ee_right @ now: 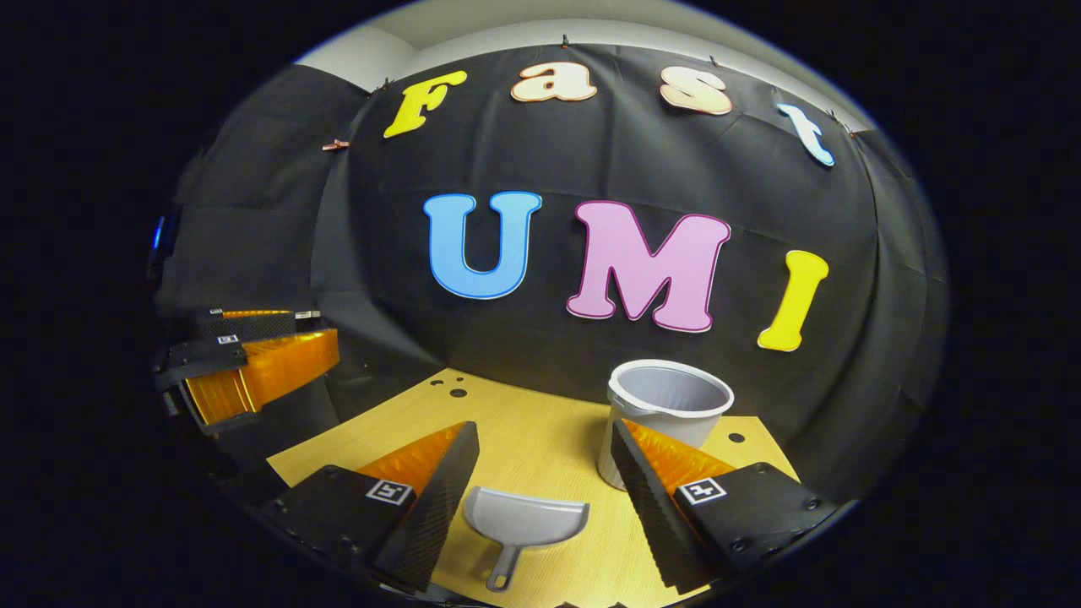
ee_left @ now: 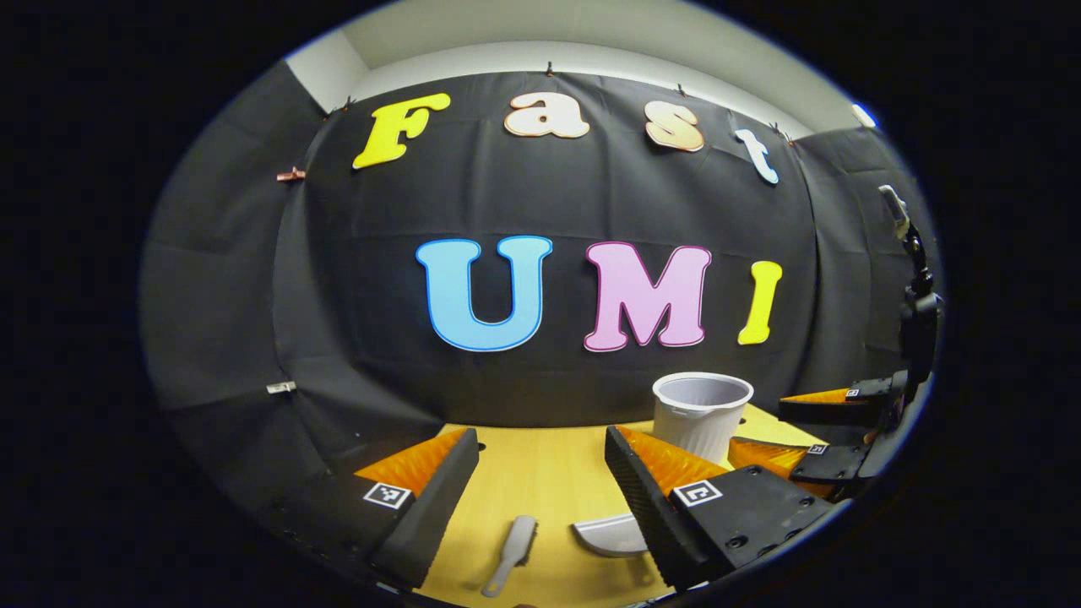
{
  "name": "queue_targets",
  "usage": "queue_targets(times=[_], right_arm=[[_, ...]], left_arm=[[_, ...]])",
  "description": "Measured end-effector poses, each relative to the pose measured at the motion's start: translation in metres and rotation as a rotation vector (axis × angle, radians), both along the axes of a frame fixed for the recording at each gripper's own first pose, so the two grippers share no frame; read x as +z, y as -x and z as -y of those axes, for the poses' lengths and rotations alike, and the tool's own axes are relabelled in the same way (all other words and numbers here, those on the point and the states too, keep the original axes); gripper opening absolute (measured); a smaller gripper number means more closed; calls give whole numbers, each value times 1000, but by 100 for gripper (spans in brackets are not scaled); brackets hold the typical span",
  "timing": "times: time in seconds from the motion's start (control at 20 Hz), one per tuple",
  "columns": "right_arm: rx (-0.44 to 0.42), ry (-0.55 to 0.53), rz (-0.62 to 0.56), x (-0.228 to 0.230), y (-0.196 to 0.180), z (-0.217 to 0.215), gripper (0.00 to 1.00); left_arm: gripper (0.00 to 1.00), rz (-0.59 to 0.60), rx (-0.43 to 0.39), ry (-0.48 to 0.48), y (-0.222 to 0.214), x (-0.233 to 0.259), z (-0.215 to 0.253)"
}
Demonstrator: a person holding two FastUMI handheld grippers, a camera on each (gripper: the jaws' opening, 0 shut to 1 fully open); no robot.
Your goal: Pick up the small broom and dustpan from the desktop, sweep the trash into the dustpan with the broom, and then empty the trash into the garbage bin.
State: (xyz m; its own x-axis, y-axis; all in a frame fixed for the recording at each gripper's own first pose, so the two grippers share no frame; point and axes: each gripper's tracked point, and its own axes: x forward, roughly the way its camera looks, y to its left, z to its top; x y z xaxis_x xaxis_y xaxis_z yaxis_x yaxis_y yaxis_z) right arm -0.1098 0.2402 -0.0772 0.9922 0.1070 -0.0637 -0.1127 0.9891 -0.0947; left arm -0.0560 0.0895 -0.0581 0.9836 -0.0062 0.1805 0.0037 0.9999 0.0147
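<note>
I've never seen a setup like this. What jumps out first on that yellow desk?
A pale garbage bin stands upright at the back of the wooden desktop. In front of it a grey dustpan lies flat between the open right gripper fingers. In the left gripper view, a small broom lies beside it, below the open left gripper.

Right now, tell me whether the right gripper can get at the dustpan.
Probably yes. The right gripper is open, and the dustpan lies flat on the desktop between its fingers, handle toward the camera. Nothing sits over it; the garbage bin stands off to the side.
</note>
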Motion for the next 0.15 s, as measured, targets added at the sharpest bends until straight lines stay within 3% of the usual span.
queue_targets(times=[0.15], right_arm=[[-34, 14, 4, -5, 0, 8, 98]], left_arm=[[97, -40, -11, 24, -10, -12, 0]])
